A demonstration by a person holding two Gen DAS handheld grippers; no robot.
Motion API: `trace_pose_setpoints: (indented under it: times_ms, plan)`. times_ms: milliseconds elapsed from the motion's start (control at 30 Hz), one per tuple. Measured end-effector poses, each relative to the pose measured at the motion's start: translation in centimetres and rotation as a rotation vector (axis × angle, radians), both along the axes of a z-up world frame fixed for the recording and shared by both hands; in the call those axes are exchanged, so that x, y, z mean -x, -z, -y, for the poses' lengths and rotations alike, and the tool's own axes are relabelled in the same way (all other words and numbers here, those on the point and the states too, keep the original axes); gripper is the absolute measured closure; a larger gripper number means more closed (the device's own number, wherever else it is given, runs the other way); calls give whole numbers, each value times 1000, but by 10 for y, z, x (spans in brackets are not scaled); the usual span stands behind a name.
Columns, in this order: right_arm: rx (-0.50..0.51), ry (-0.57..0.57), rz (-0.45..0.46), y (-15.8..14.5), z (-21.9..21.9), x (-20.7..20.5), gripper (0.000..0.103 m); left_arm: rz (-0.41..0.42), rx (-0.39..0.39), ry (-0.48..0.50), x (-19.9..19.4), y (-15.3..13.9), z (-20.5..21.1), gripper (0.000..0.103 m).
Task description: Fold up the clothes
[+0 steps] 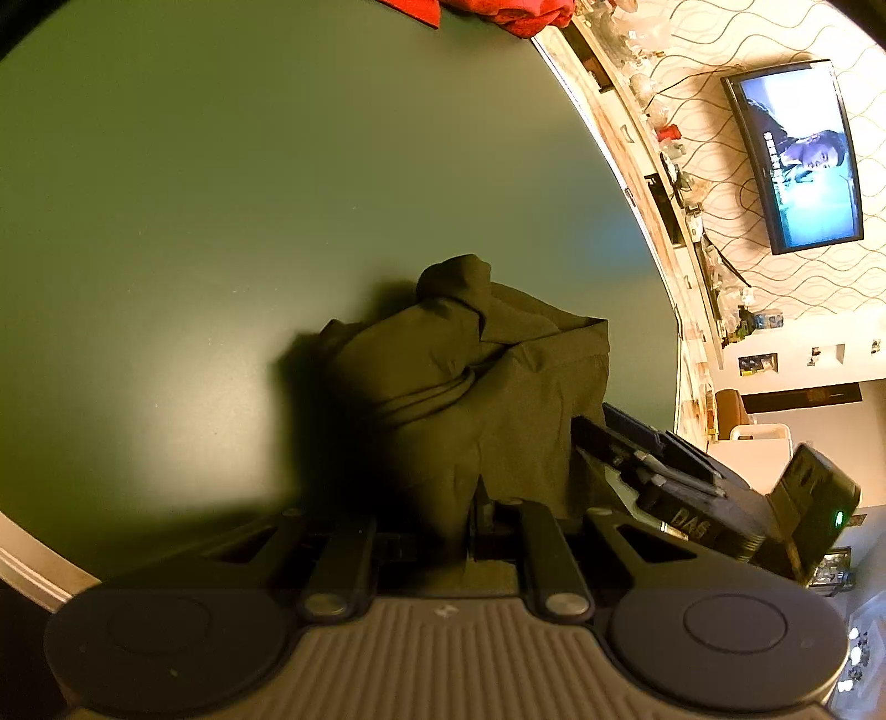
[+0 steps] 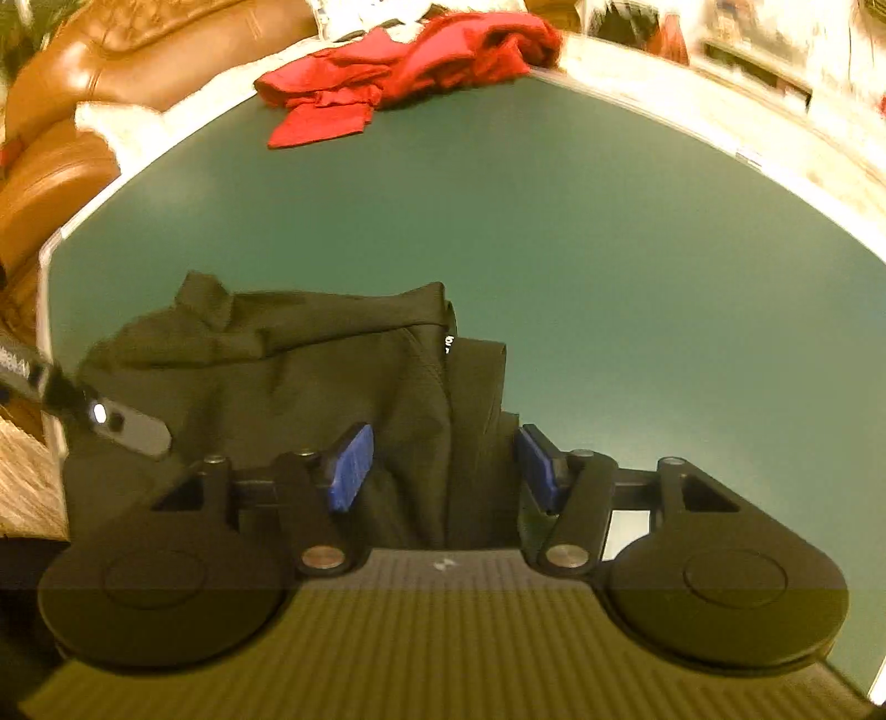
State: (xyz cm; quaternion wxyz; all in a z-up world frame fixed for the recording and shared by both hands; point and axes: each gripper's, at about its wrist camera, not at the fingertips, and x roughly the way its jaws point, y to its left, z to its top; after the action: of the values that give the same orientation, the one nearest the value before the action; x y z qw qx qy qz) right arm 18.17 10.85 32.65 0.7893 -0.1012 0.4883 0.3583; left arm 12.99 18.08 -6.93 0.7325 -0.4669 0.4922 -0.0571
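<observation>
Right wrist view: right claw (image 2: 437, 471) stood spread around a dark garment (image 2: 310, 376) on the desk (image 2: 637, 277); left claw (image 1: 437, 531) pinched its edge, likely for folding.

left claw (image 1: 443, 531): jaws drawn close, pinching dark fabric | right claw (image 2: 443, 465): blue pads spread wide

The table (image 2: 637, 277) is plain dark green with a pale, whitish rim. The bundled garment (image 2: 310, 376) at its near edge is dark olive, almost black. Crumpled clothes (image 2: 410, 72) at the far edge are bright red. The right gripper (image 2: 443, 465) is black with blue pads (image 2: 351, 468). The sofa (image 2: 83, 99) is tan leather-brown, and the wallpaper (image 1: 803, 33) is cream with dark wavy lines.
</observation>
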Motion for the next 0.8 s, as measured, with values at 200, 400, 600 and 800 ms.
trace_pose_setpoints:
  times_ms: [200,400,600,800]
  plan:
    - [-25,-58,-54,0,2,-10,35,10,5,1,0,1,-2,89]
    - [-35,-61,-84,-6,-14,11,77,19,17,-10,3,4,-2,89]
    - [-76,17,5,-18,-9,38,84,32,20,-7,3,6,-2,89]
    - [-13,-11,239,-35,-24,92,86,56,-7,-4,8,2,-1,91]
